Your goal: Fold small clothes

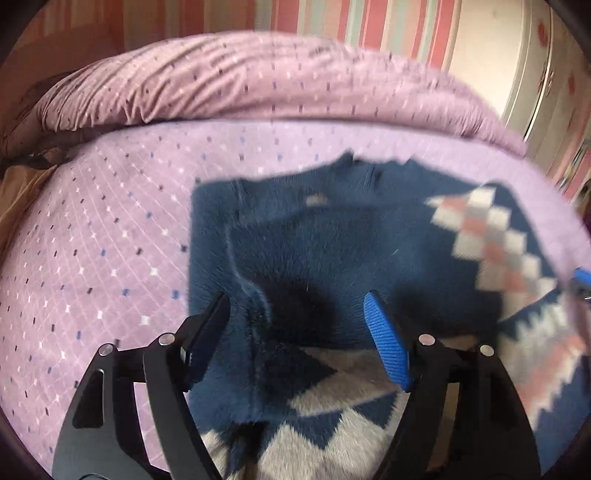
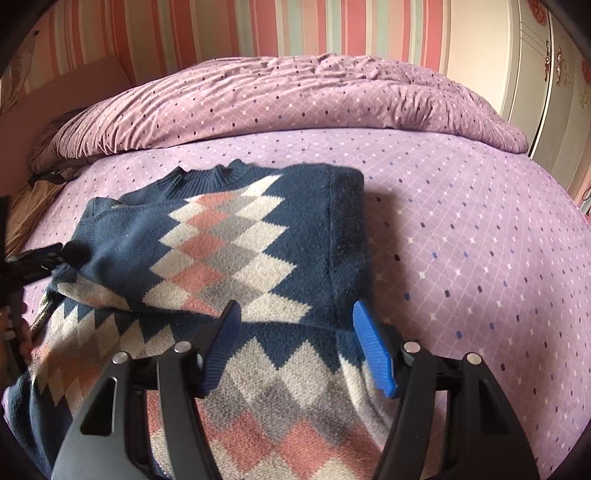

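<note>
A small navy sweater [image 2: 229, 236] with a white, pink and grey diamond pattern lies on the purple bed sheet [image 2: 480, 240], its upper part folded over the lower part. It also shows in the left wrist view [image 1: 325, 251], blurred. My right gripper [image 2: 295, 321] is open and empty, just above the fold edge. My left gripper [image 1: 297, 306] is open and empty over the sweater's plain navy side; it also shows at the left edge of the right wrist view [image 2: 37, 258]. The right gripper's blue tip [image 1: 581, 277] peeks in at the far right.
A rolled purple duvet [image 2: 277, 107] lies along the far side of the bed. A striped wall [image 2: 295, 29] stands behind it, and a white wardrobe [image 2: 546, 74] at the right. Bare sheet spreads right of the sweater and to its left [image 1: 92, 258].
</note>
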Demonstrator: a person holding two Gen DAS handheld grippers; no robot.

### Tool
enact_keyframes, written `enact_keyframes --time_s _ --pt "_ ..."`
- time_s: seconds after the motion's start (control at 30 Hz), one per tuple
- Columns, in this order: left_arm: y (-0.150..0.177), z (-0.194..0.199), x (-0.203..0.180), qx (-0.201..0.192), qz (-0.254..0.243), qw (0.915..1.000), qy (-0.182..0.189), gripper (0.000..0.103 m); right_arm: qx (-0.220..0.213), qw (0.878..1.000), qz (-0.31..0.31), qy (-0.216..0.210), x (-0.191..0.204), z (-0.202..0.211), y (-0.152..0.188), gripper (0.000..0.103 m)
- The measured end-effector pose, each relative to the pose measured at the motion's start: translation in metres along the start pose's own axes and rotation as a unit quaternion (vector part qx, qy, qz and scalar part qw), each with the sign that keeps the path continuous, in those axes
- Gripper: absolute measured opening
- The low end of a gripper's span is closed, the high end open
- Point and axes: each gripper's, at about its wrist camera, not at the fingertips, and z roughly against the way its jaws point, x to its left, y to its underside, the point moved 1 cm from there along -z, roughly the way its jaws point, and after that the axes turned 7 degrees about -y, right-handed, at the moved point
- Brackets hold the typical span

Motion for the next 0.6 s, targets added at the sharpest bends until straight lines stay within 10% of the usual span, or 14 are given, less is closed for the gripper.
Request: enact_keyframes --time_s 0.1,0.17,0.6 --pt "-0.005 0.023 0.004 -0.022 0.0 0.9997 0.008 0.078 -0.005 1.0 0.0 0.005 -0.004 0.002 -0.003 0.064" --pt "-0.012 0.03 0.0 -0.029 -0.004 0.9995 0.013 0.1 -0.007 1.0 -0.006 0.004 -0.008 0.004 -0.004 0.064" --pt "0.006 -0.04 -0.033 0.081 0.002 0.9942 0.071 0.1 -0.002 1.0 -0.007 0.015 -0.022 0.016 0.0 0.064"
